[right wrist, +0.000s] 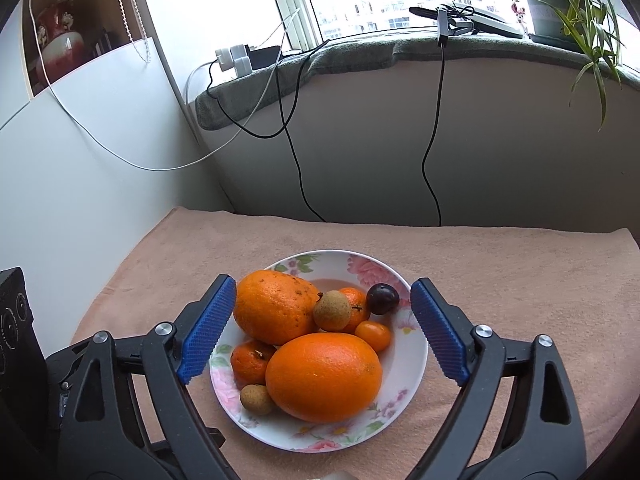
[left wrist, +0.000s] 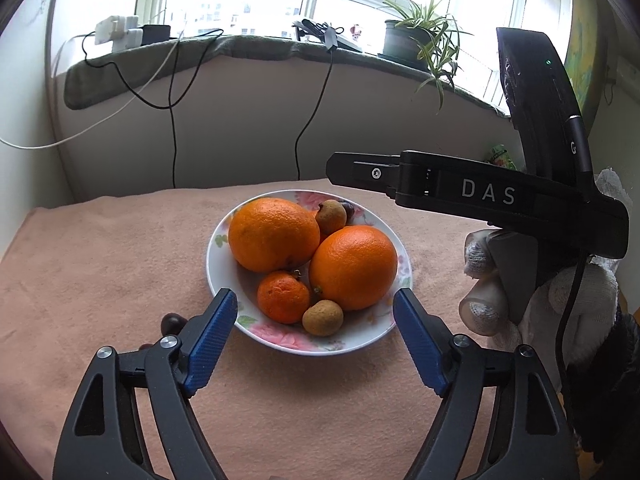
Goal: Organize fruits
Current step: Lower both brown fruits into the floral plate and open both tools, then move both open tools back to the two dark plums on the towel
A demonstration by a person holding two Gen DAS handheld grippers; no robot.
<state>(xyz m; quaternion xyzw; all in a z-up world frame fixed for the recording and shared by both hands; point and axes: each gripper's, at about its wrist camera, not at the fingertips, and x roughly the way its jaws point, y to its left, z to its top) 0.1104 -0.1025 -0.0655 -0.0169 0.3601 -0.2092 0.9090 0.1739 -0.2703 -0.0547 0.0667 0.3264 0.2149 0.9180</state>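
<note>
A white floral bowl [left wrist: 362, 342] [right wrist: 404, 392] sits on a pink towel and holds fruit: two large oranges [left wrist: 272, 234] [right wrist: 324, 376], small tangerines [left wrist: 283, 297] [right wrist: 250, 362], brown longans [left wrist: 322, 317] [right wrist: 332, 311] and a dark plum [right wrist: 383, 298]. My left gripper [left wrist: 315, 312] is open and empty, its blue pads either side of the bowl's near rim. My right gripper [right wrist: 322, 316] is open and empty, hovering over the bowl. In the left wrist view the right gripper's black body [left wrist: 476, 192] hangs at the right above the table, held by a gloved hand [left wrist: 496, 304].
A dark plum [left wrist: 173, 322] lies on the towel [left wrist: 100, 280] left of the bowl, by my left finger. A wall and a windowsill with cables [right wrist: 296, 148], chargers and a potted plant [right wrist: 560, 4] stand behind the table. A white panel [right wrist: 80, 160] bounds the left.
</note>
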